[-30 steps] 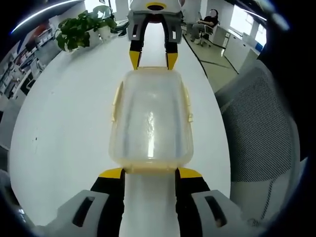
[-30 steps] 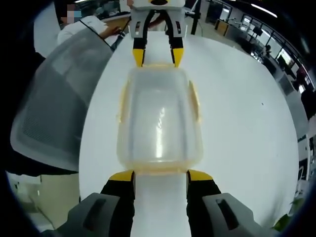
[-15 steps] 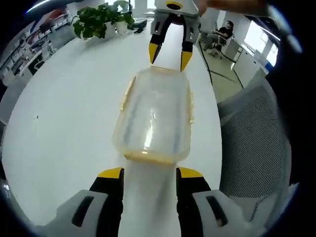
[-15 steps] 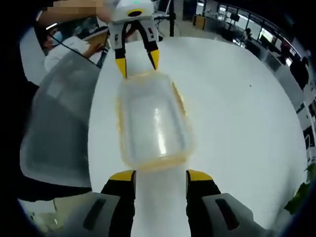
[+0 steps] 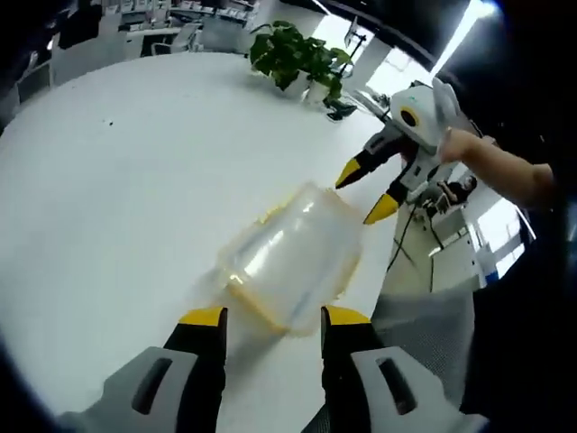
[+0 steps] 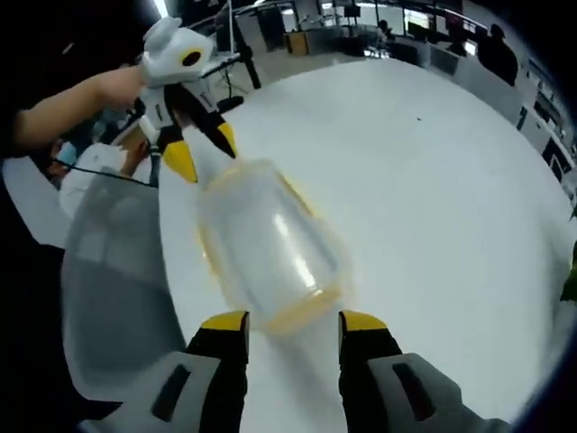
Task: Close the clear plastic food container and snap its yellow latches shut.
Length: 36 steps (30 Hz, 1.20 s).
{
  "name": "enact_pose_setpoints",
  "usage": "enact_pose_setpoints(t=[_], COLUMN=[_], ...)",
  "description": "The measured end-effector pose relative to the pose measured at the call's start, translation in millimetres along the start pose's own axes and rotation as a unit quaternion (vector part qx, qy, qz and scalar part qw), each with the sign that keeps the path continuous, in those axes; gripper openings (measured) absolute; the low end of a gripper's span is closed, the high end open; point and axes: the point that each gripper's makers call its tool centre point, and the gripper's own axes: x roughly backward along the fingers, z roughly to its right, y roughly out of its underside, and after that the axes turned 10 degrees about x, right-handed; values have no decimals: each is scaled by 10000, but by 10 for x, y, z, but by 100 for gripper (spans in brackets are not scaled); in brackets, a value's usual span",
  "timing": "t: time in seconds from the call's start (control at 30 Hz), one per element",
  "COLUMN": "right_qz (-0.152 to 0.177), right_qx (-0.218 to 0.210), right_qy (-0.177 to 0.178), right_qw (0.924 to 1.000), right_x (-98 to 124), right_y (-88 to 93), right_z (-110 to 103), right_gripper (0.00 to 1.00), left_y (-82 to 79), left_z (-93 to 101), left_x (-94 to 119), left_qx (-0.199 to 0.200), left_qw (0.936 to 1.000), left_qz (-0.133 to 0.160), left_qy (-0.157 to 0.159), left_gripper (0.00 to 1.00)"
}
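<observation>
The clear plastic container (image 5: 288, 257) with pale yellow latches along its rim lies on the white table (image 5: 117, 180), its lid on top. Whether the latches are snapped down is unclear. My left gripper (image 5: 273, 317) is open just short of the container's near end, nothing between its fingers. My right gripper (image 5: 365, 191), held by a hand (image 5: 478, 158), hovers open off the far end. In the right gripper view the container (image 6: 266, 248) sits ahead of the open right gripper (image 6: 293, 322), and the left gripper (image 6: 202, 152) hangs open beyond its far end.
A potted plant (image 5: 297, 54) stands at the table's far side. A grey mesh chair (image 6: 108, 271) sits beside the table edge close to the container. A seated person (image 6: 99, 158) shows past the chair. Office desks line the background.
Both grippers have drawn back and swung away from the container's two ends, which their tips flanked before. Both views have tilted with the hands. The container stays on the table.
</observation>
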Motion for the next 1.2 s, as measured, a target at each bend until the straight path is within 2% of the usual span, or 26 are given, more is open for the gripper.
enact_pose_setpoints(t=[0.07,0.13,0.3,0.4,0.53,0.77,0.87,0.97,1.03,1.2], right_qz=[47,153,285,310,371,376,419,430,423,427], right_qx=[-140,-382,-775,-908,-989,-1104,-1167,-1222,-1251,-1341], right_qy=[59,2,142,218,207,183,158,155,144,146], right_qw=[9999,9992,9965,9952,9942,9930,9922,9915,9911,9899], right_x=[-8,-19,-36,-48,-74,-111,-113,-115,-118,-133], right_y=[3,-15,-32,-30,-34,-5,-14,-13,-13,-14], right_z=[13,-19,23,34,6,-10,-25,-24,-28,-10], right_gripper=[37,37,35,34,32,32,32,31,32,32], left_y=[23,29,84,36,5,26,47,68,77,73], left_z=[16,15,-52,-72,-78,-76,-52,-31,-23,-32], left_x=[-8,-25,-81,-111,-132,-214,-235,-262,-268,-274], left_qx=[245,325,610,1054,1049,1304,1350,1219,1400,1430], left_qw=[9997,9994,9979,9934,9929,9896,9891,9906,9883,9876], left_qz=[80,145,170,407,474,462,451,445,458,517], left_qy=[2,33,-167,-204,-313,-404,-378,-425,-381,-384], left_gripper=[40,41,40,40,34,32,33,35,36,36])
